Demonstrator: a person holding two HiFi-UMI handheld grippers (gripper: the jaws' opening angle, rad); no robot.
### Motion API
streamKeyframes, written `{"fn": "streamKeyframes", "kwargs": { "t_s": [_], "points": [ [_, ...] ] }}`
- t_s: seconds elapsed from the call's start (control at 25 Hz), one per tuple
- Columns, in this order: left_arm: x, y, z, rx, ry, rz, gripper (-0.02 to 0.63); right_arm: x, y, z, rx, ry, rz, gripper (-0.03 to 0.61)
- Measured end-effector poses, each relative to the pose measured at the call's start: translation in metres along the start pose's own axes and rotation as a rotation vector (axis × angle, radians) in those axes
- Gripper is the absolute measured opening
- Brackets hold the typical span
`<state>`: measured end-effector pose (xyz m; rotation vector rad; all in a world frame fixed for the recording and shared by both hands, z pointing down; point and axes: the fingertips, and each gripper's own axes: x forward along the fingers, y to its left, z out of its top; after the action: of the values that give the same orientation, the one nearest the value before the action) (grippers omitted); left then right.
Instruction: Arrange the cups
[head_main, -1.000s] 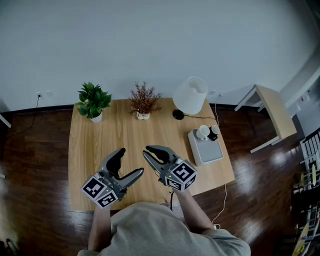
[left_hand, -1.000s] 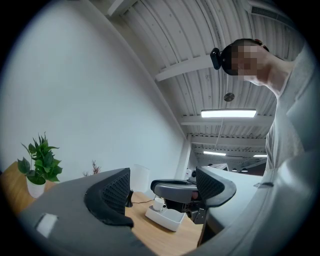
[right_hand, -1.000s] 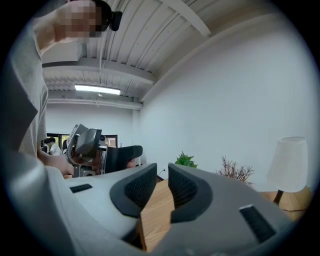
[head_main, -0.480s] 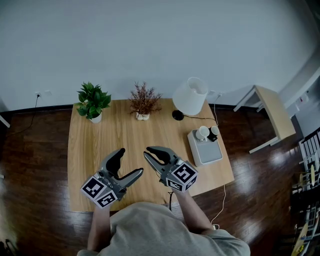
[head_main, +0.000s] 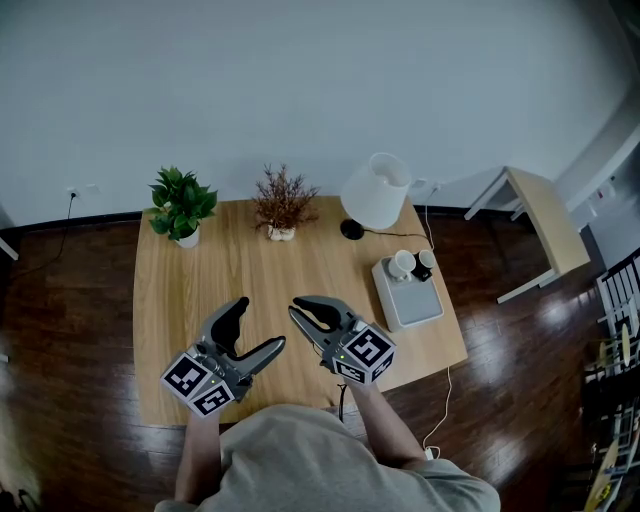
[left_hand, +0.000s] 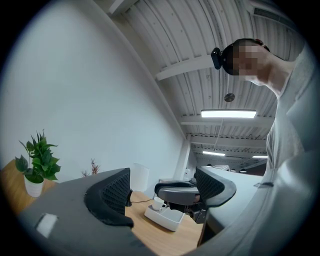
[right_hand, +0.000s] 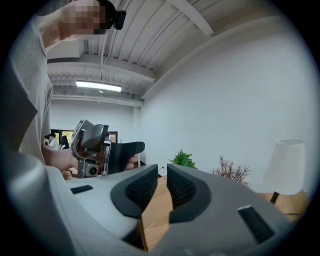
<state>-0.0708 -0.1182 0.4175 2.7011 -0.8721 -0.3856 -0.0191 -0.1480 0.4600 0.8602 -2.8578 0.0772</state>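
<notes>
A white cup (head_main: 401, 264) and a smaller dark cup (head_main: 426, 260) stand at the far end of a pale tray (head_main: 415, 302) on the right of the wooden table (head_main: 200, 290). Both grippers hover over the table's near edge, well short of the tray. My left gripper (head_main: 260, 323) is open and empty. In the left gripper view the left gripper (left_hand: 165, 190) frames the white cup (left_hand: 158, 203) and tray (left_hand: 165, 219). My right gripper (head_main: 295, 307) has its jaws closing, almost together, with nothing between them; the right gripper view shows the right gripper (right_hand: 162, 185) the same.
A green potted plant (head_main: 181, 204), a dried plant in a small pot (head_main: 282, 203) and a white lamp (head_main: 375, 192) line the table's far edge. A second small table (head_main: 545, 225) stands to the right on the dark floor.
</notes>
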Motion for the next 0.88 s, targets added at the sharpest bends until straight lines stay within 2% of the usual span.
{"fn": "streamKeyframes", "kwargs": {
  "t_s": [0.88],
  "points": [
    [0.0018, -0.0024, -0.0036, -0.005, 0.013, -0.017, 0.408, 0.0003, 0.0093, -0.0061, -0.019, 0.025, 0.01, 0.055]
  ]
}}
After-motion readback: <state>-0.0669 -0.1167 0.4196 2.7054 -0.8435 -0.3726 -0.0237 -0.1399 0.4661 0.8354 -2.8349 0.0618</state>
